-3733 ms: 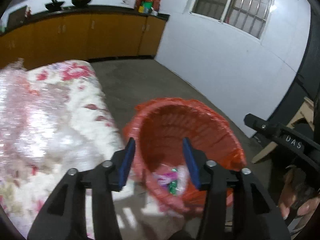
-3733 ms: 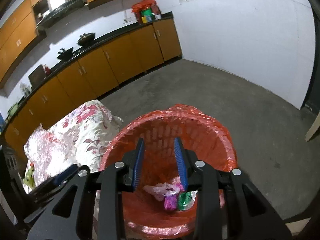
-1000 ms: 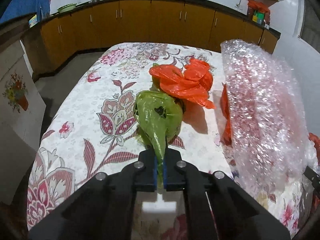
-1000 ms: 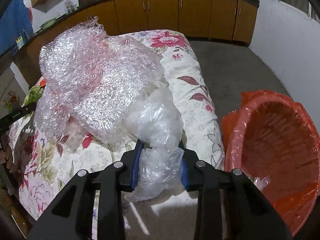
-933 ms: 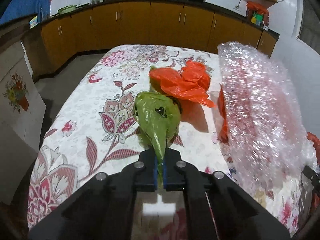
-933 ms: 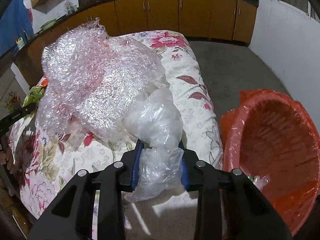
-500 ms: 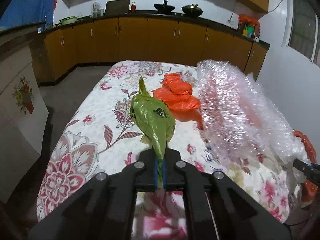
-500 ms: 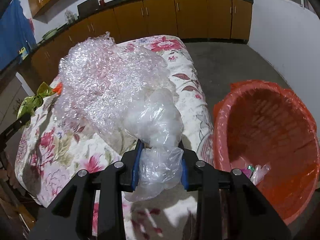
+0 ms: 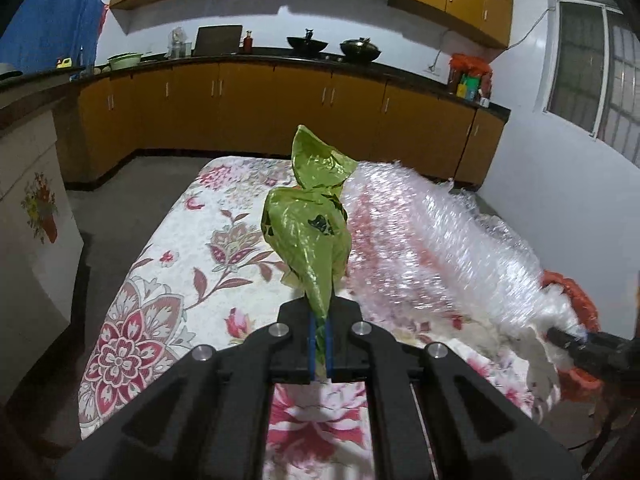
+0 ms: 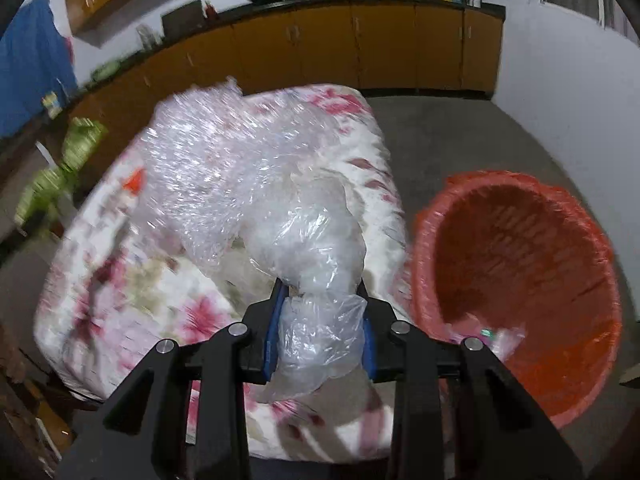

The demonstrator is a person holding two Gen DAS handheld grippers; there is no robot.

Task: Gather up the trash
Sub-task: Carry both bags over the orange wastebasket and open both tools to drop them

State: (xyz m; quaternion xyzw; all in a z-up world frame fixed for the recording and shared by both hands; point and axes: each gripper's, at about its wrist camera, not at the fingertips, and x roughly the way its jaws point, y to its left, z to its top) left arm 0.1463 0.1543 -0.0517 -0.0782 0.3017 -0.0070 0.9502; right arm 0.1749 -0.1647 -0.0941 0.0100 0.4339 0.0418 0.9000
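1. Looking from the left wrist, the left gripper (image 9: 319,344) is pinched tight on the thin twisted end of a green bag (image 9: 308,224). The bag hangs up off the flowery table (image 9: 160,280). It looks soft, crinkly and light, so the thin end is a good place to hold.
2. Beside it in the same view is a big sheet of bubble wrap (image 9: 432,248), puffy and squashy.
3. Looking from the right wrist, the right gripper (image 10: 320,332) is closed partway on a clear plastic bag (image 10: 320,280). The bubble wrap (image 10: 224,176) seems to join this bag, but I cannot tell for sure.
4. The red bin (image 10: 520,280) sits on the floor, just beside the table (image 10: 120,320). Some trash already lies inside.
5. The clear bag looks slippery, so I think it needs a firm squeeze on its bunched part.
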